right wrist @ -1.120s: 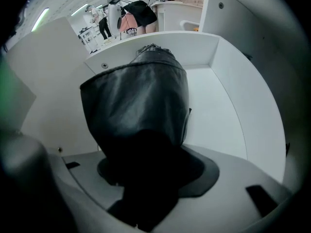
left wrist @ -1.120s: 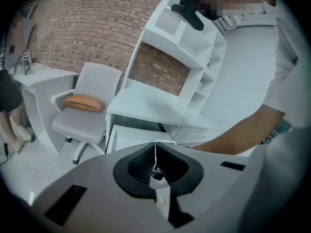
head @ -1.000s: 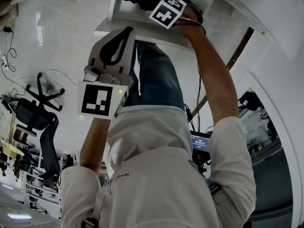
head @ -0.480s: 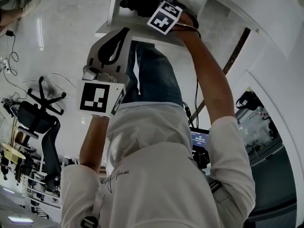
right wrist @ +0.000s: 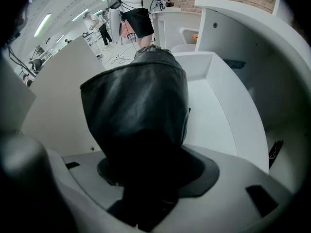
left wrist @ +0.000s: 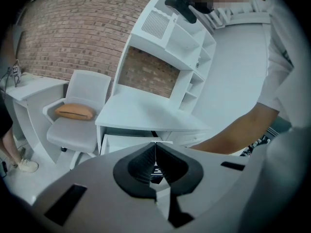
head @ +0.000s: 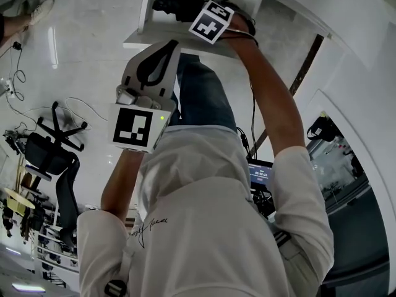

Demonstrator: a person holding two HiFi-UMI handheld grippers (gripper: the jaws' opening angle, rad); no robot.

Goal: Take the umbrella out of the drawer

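The right gripper point(right wrist: 146, 159) has its fingers clamped on the near end of the umbrella point(right wrist: 141, 96), a black folded bundle in a shiny sleeve. In the right gripper view the umbrella runs from between the fingers toward 12 o'clock and fills the middle of the frame. The white inside of the open drawer point(right wrist: 216, 106) shows beside it at 3 o'clock. Whether the umbrella touches the drawer floor I cannot tell.

In the head view the umbrella sits at 12 o'clock inside the drawer's outline. The right gripper's marker cube point(head: 210, 21) is just beside it, and the person's right arm point(head: 272, 104) reaches up to it from 5 o'clock.

The left gripper point(left wrist: 155, 147) is held well apart from the umbrella, toward 10 o'clock of the head view's centre. Its fingers are pressed together with nothing between them. Past them the left gripper view shows a white worktop point(left wrist: 146, 113) at 12 o'clock and a white chair point(left wrist: 82, 130) with an orange cushion point(left wrist: 74, 111) at 9 o'clock.
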